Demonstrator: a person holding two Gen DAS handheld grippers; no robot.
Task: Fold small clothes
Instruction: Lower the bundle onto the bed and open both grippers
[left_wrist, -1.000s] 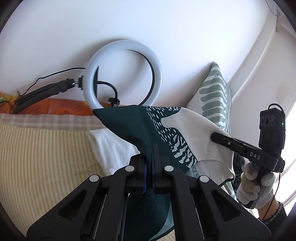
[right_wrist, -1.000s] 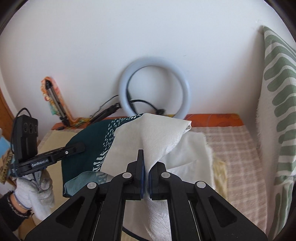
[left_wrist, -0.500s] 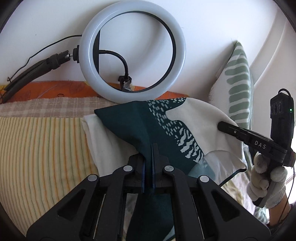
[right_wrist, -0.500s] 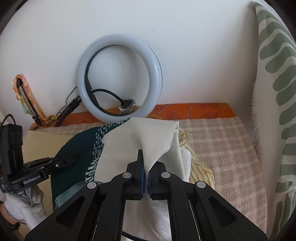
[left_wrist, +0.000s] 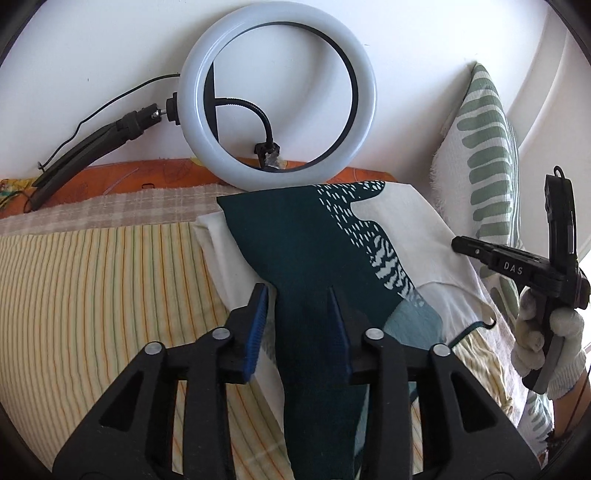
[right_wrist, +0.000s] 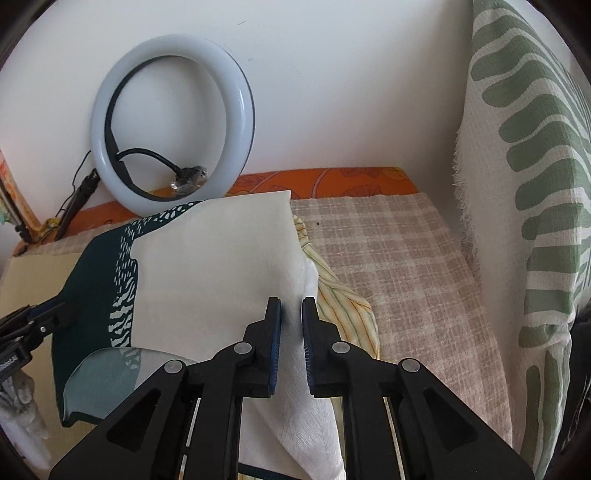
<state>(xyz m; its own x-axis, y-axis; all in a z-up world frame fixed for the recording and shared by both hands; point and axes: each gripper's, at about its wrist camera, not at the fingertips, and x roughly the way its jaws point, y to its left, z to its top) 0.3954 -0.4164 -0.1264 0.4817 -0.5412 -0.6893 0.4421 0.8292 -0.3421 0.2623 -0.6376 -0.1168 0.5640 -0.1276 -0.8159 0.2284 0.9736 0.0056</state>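
A small garment, dark teal and cream with a white dash print (left_wrist: 317, 258), lies folded over on the bed; it also shows in the right wrist view (right_wrist: 207, 266). My left gripper (left_wrist: 297, 299) is open, its jaws standing either side of the teal edge. My right gripper (right_wrist: 291, 308) is open a little, with the cream edge lying loose between the jaws. The right gripper also shows from outside in the left wrist view (left_wrist: 517, 266), at the garment's right edge.
A ring light (left_wrist: 279, 92) on a black arm leans on the white wall behind the garment. A green-leaf cushion (right_wrist: 524, 184) stands at the right. A yellow striped cloth (left_wrist: 92, 295) and a checked cloth (right_wrist: 399, 266) cover the bed.
Both grippers carried the garment's edge forward and down onto the bed, then opened and let go of it. The cloth now lies flatter.
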